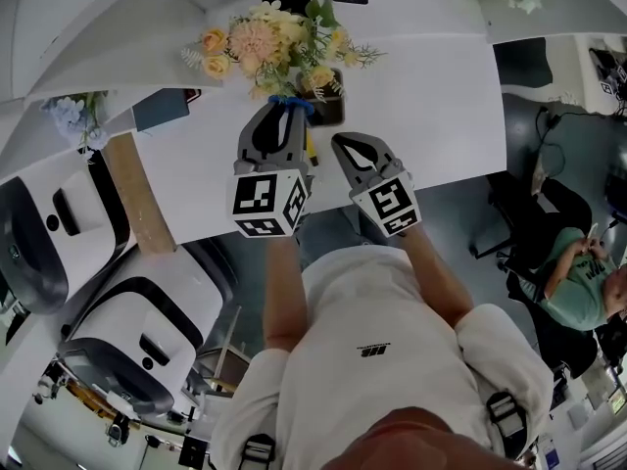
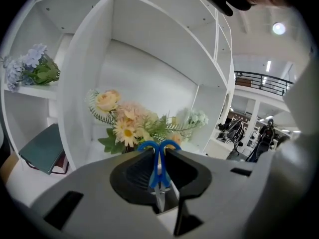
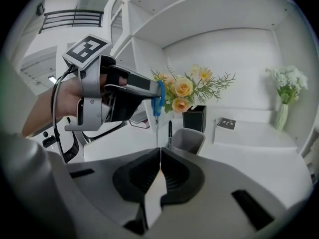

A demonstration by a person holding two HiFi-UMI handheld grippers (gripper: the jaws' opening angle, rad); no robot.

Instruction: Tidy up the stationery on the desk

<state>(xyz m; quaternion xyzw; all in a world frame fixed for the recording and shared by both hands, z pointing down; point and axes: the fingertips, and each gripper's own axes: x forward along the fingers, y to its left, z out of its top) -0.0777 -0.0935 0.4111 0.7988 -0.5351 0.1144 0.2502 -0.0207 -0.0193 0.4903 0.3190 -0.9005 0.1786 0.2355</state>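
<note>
my left gripper [image 2: 160, 152] clamps the scissors [image 2: 158, 176], mid-carry; my right gripper [image 3: 159, 157] is closed, empty. next, i'd lower them blades-first into the cup [image 3: 189, 141].

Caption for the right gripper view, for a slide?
Left gripper holds blue scissors near the grey pen cup; right gripper shut, empty.

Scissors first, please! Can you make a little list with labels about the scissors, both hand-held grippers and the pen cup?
scissors: blue handles, held up above the desk
left hand-held gripper: shut on the scissors
right hand-held gripper: jaws together, nothing in them
grey cup: on the white desk, black pen standing in it
flowers: behind the cup
</note>
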